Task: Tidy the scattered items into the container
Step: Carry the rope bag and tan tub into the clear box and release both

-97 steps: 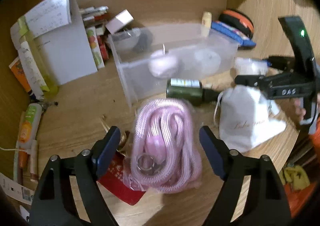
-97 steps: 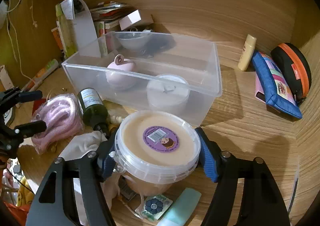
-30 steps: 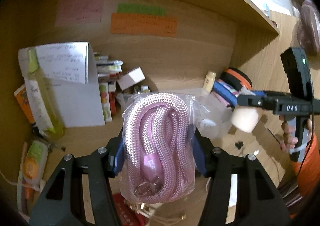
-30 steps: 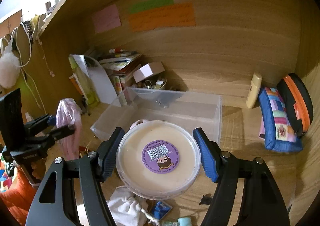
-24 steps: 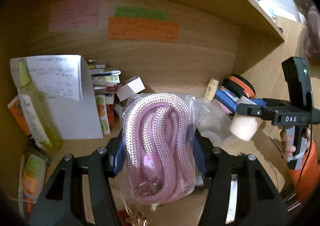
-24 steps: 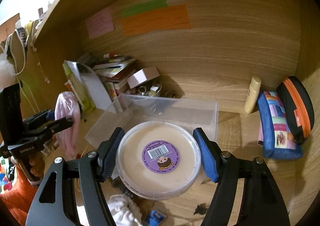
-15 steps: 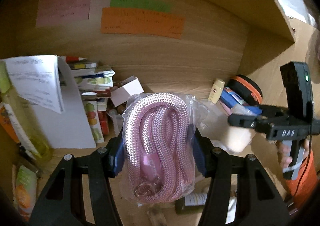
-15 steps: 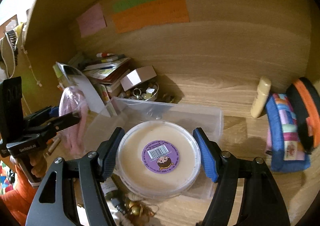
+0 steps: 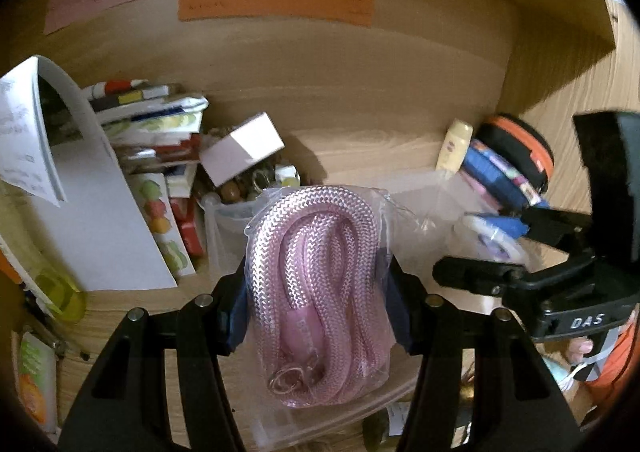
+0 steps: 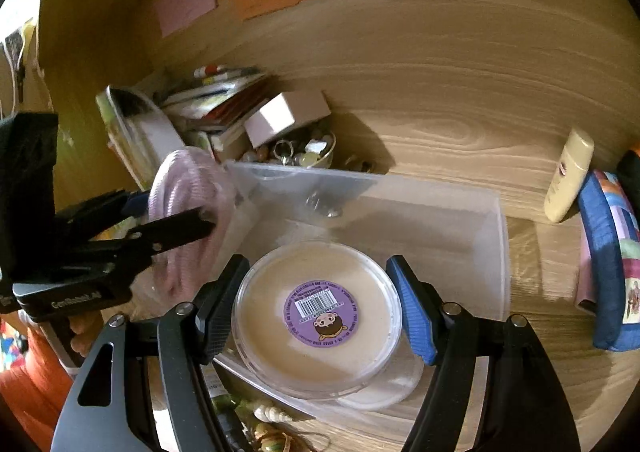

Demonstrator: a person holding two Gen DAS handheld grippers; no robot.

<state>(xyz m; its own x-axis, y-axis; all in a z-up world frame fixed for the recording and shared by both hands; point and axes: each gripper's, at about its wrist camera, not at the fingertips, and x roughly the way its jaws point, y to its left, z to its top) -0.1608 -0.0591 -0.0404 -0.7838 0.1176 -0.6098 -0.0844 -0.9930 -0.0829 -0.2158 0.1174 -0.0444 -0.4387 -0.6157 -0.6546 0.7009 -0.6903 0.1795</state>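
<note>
My left gripper [image 9: 318,304] is shut on a bagged coil of pink rope [image 9: 320,284] and holds it above the left end of the clear plastic bin [image 9: 224,228]. In the right wrist view the rope [image 10: 188,220] hangs over the bin's left wall [image 10: 256,188]. My right gripper [image 10: 316,312] is shut on a round cream tub with a purple label [image 10: 316,316], held over the bin's near half. The tub [image 9: 492,240] also shows in the left wrist view, in the right gripper [image 9: 500,248]. A white round lid [image 10: 380,392] lies in the bin under the tub.
Books and a white paper sheet [image 9: 80,212] stand left of the bin. A small white box [image 10: 284,116] rests on a bowl of trinkets [image 10: 304,152] behind it. A cream bottle [image 10: 568,176] and blue pouch [image 10: 608,264] lie right. A green bottle and shells [image 10: 264,412] lie in front.
Both grippers have moved forward and down over the bin. The rope now hangs at its left end and the tub sits lower above its near half.
</note>
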